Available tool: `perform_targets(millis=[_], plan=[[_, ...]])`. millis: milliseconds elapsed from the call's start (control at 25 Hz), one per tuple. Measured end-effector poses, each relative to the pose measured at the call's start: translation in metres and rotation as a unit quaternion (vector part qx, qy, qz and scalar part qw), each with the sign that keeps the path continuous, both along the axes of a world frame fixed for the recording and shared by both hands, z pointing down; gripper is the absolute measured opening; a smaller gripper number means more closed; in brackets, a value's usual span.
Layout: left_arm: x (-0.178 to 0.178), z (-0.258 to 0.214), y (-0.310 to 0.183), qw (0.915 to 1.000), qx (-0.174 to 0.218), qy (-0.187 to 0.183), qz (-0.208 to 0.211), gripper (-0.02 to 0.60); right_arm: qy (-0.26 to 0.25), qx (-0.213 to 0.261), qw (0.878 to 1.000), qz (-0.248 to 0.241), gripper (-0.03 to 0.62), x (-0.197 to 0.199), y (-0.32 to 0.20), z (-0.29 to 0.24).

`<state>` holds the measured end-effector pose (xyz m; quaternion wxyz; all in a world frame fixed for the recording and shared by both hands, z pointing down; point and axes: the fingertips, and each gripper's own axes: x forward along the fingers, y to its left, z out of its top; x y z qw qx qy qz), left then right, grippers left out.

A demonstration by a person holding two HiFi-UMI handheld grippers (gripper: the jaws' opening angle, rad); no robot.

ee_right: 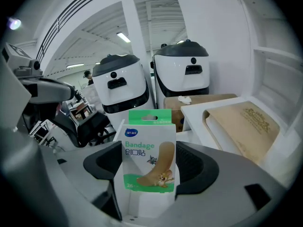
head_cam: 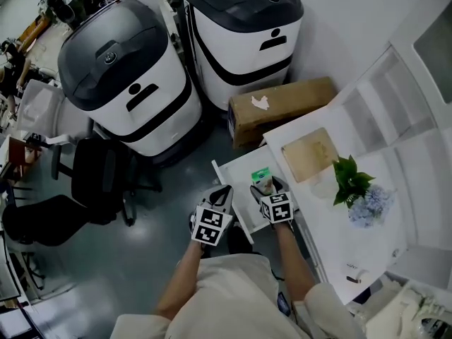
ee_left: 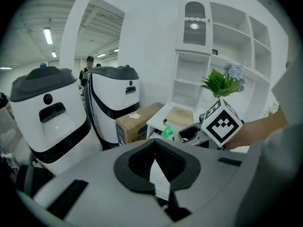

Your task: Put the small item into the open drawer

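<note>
The small item is a green and white bandage box (ee_right: 149,150); my right gripper (ee_right: 149,174) is shut on its lower half and holds it upright. In the head view the bandage box (head_cam: 261,177) hangs over the open white drawer (head_cam: 239,167), which sticks out leftward from the white desk (head_cam: 282,129). My right gripper (head_cam: 267,186) is above the drawer's inside. My left gripper (head_cam: 224,189) is at the drawer's front panel. In the left gripper view its pads (ee_left: 137,167) close on a thin white strip (ee_left: 158,178) that looks like that panel.
Two large white and black machines (head_cam: 123,76) (head_cam: 244,27) stand beyond the drawer, with a cardboard box (head_cam: 282,104) against the desk. A black chair (head_cam: 99,182) is at the left. On the desk lie a wooden board (head_cam: 308,154) and a potted plant (head_cam: 349,179).
</note>
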<state>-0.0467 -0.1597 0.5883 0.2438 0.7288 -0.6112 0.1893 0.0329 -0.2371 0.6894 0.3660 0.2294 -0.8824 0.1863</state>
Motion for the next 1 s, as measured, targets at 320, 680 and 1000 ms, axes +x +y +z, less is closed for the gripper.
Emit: perform_targets(millis=[320, 680, 1000], plan=[[-0.011, 0.006, 0.009, 0.9992, -0.013, 0.004, -0.038, 0.017, 0.018, -0.015, 0.999, -0.026, 0.365, -0.004, -0.003, 0.024], [-0.013, 0.007, 0.014, 0.9973, -0.016, 0.003, -0.072, 0.017, 0.037, -0.032, 0.998, -0.038, 0.367, -0.005, -0.002, 0.054], [-0.01, 0.015, 0.026, 0.9952, -0.021, 0.021, -0.093, 0.017, 0.058, -0.041, 0.996, -0.049, 0.365, -0.007, 0.0, 0.083]])
